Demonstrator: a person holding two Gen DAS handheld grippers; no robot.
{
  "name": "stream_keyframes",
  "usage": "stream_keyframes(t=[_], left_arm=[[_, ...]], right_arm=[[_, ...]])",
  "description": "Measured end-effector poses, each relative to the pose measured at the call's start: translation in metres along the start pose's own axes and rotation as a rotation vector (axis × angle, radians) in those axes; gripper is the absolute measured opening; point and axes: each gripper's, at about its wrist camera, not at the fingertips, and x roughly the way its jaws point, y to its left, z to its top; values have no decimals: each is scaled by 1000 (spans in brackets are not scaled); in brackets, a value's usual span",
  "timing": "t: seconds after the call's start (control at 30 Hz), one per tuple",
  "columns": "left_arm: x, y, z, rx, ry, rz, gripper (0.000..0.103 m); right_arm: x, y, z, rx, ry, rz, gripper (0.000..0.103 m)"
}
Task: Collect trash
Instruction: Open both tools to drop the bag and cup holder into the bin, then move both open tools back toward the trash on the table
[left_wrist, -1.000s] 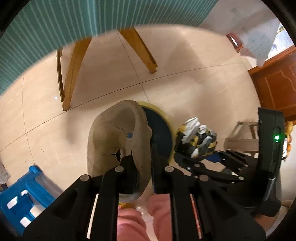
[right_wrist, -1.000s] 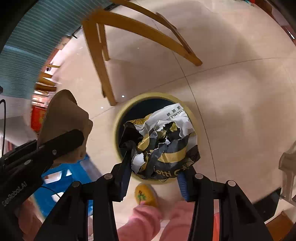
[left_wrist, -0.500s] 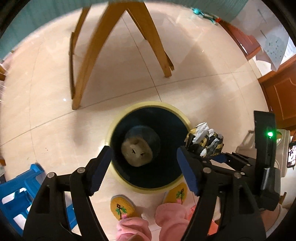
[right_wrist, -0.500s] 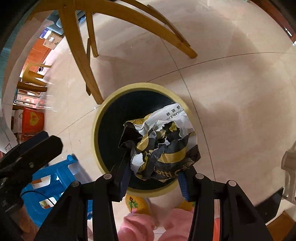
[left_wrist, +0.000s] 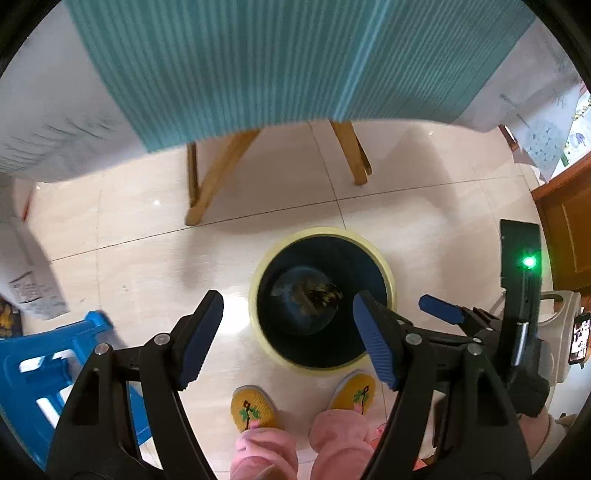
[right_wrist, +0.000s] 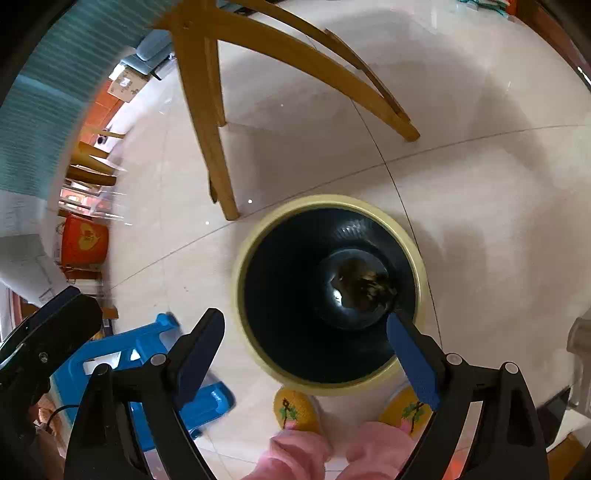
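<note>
A round bin with a pale yellow rim (left_wrist: 258, 295) (right_wrist: 236, 280) and a dark liner stands on the tiled floor below both grippers. Crumpled dark and gold trash (left_wrist: 314, 291) (right_wrist: 364, 286) lies at its bottom. My left gripper (left_wrist: 288, 325) hangs open above the bin's near side with nothing between its blue pads. My right gripper (right_wrist: 304, 332) points down into the bin; its jaws are opening and nothing is between them. One of its blue fingertips (left_wrist: 441, 309) shows at the right of the left wrist view.
Wooden chair legs (left_wrist: 207, 184) (right_wrist: 207, 122) stand just beyond the bin. A teal cloth (left_wrist: 295, 62) hangs over the table edge above. A blue plastic stool (left_wrist: 44, 362) (right_wrist: 147, 354) is at the left. A person's yellow slippers (left_wrist: 251, 406) (right_wrist: 295, 406) touch the bin's near side.
The left gripper let go of a brown scrap, which fell into the bin, then rose. The right gripper opened and its crumpled black and gold wrapper dropped into the bin.
</note>
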Motion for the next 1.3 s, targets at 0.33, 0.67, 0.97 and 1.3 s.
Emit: stream_keyframes(t=[0.33,0.67,0.97,1.3], left_arm=[[-108,-11,24,52,-44,28,70],[-234,-32,52,106,-111,-4,70],[-341,-30,101,70,-271,1,70],[-436,-35,166,0,-417,15,70]], right_arm=[[-110,30,-7,12,-57,22,91],[-257,61,-9,-52,-121,71,91],[-394,96,9,-138,-264,76,91],[-494,132,55,-282,-395,106,91]])
